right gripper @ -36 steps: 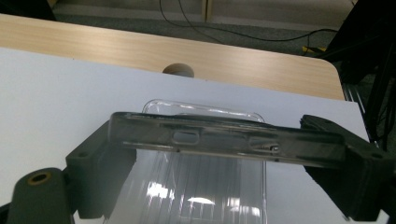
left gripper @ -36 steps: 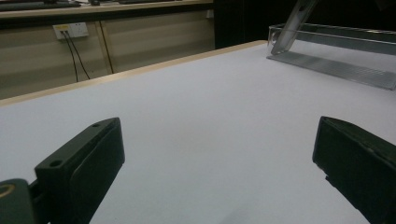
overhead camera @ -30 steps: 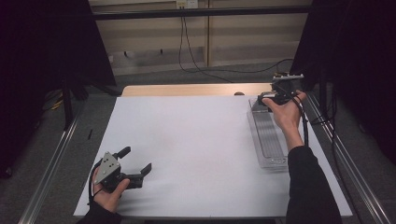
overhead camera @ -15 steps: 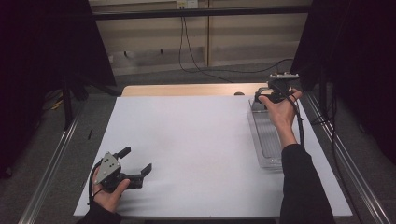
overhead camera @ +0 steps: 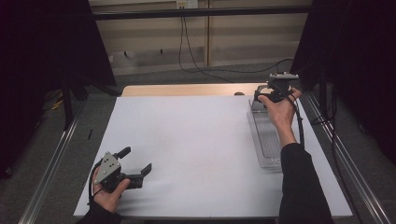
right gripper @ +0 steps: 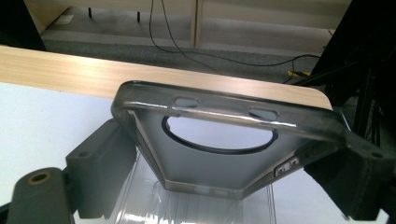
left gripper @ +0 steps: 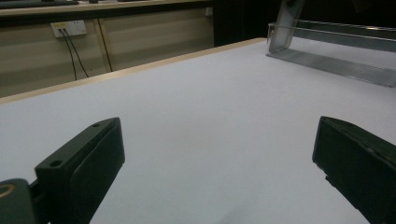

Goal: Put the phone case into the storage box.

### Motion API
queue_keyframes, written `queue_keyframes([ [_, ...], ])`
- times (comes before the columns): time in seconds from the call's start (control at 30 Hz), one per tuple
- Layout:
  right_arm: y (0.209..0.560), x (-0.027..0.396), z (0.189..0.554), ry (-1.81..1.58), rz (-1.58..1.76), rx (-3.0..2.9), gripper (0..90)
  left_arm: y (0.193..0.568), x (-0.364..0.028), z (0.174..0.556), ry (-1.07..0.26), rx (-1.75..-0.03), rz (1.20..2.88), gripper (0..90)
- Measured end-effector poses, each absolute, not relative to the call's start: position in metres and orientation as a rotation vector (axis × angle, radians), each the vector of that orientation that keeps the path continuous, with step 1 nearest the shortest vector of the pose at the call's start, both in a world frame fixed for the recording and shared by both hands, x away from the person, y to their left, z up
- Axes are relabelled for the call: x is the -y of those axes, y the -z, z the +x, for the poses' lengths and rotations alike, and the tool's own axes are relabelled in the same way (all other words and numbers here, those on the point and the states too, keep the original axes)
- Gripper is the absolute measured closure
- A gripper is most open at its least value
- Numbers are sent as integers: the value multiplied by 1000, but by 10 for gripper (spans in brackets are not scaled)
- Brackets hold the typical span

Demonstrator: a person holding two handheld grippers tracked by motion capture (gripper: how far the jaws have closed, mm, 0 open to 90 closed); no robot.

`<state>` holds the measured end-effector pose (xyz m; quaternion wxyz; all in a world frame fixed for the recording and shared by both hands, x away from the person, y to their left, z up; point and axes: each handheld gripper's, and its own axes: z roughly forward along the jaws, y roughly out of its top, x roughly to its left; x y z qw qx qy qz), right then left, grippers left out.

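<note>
While the right gripper (right gripper: pixel 224 163) pinched a translucent grey phone case (right gripper: pixel 219 144) by its two long edges, the case was held just above the far end of the clear tray (overhead camera: pixel 266 140), its round camera cut-out pointing away from the person. Its long axis probably ran roughly along the tray's. The left gripper (overhead camera: pixel 133 170), jaws spread wide and holding nothing, rested well apart from the tray, at the near left of the white table (overhead camera: pixel 196 140), so the right hand (overhead camera: pixel 280 109) was far the nearer. In the high view the case was hidden behind that hand; its near end was cut off in the right gripper view.
</note>
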<state>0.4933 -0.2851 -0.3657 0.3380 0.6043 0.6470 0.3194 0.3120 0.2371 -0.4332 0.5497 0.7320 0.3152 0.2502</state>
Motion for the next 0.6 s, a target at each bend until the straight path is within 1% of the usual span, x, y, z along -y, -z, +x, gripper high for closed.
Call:
queue_keyframes([
  [0.6,370,285,501,-866,1586,-1620,117,433,-238,312,-594,-744,1729,22],
])
